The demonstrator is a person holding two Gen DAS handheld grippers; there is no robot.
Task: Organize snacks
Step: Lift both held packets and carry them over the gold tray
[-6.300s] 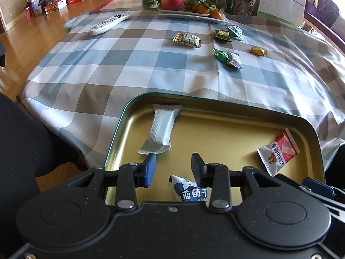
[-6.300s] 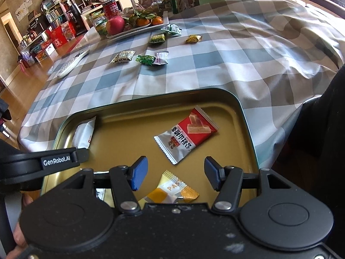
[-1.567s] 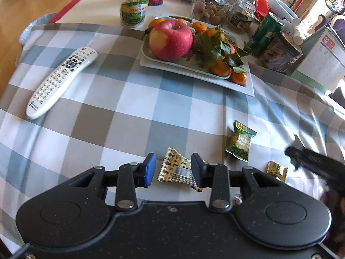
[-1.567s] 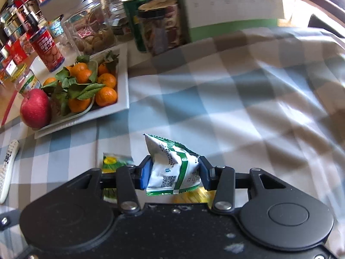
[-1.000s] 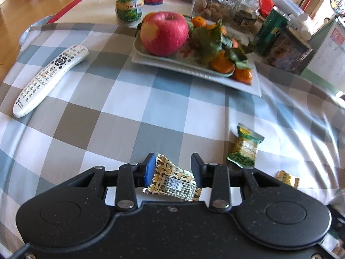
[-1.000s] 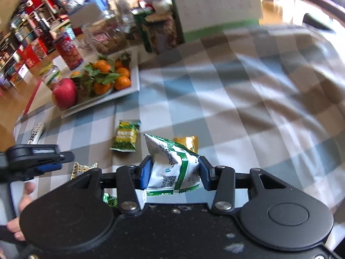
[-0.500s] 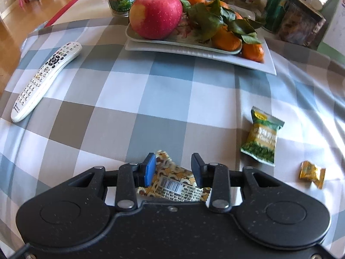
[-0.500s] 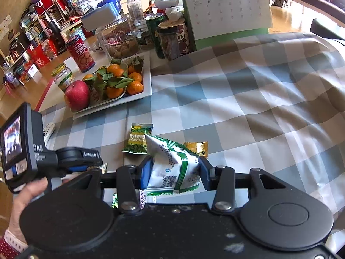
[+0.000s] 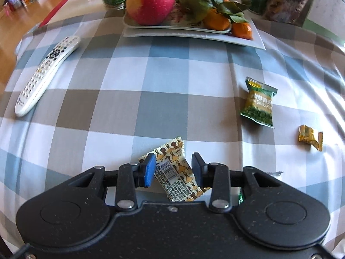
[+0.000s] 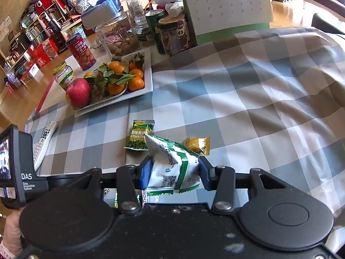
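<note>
My left gripper [image 9: 173, 169] is open, its jaws on either side of a gold patterned snack packet [image 9: 172, 170] that lies on the checked tablecloth. My right gripper [image 10: 174, 173] is shut on a white and green snack bag [image 10: 172, 168] and holds it above the cloth. A green garlic-pea packet [image 9: 258, 102] and a small gold candy [image 9: 310, 137] lie to the right of the left gripper; both also show in the right wrist view, the packet [image 10: 141, 135] and the candy [image 10: 197, 144]. The tray is out of view.
A white remote [image 9: 46, 73] lies at the left. A white plate [image 9: 194, 32] with an apple [image 9: 149, 3] and tangerines stands at the back. Jars, cans and a desk calendar [image 10: 226, 6] stand behind it. The left gripper's body [image 10: 19, 172] shows at the left edge.
My left gripper has moved lower and closer around the gold patterned packet. My right gripper has kept its hold on the white and green bag and drawn back a little.
</note>
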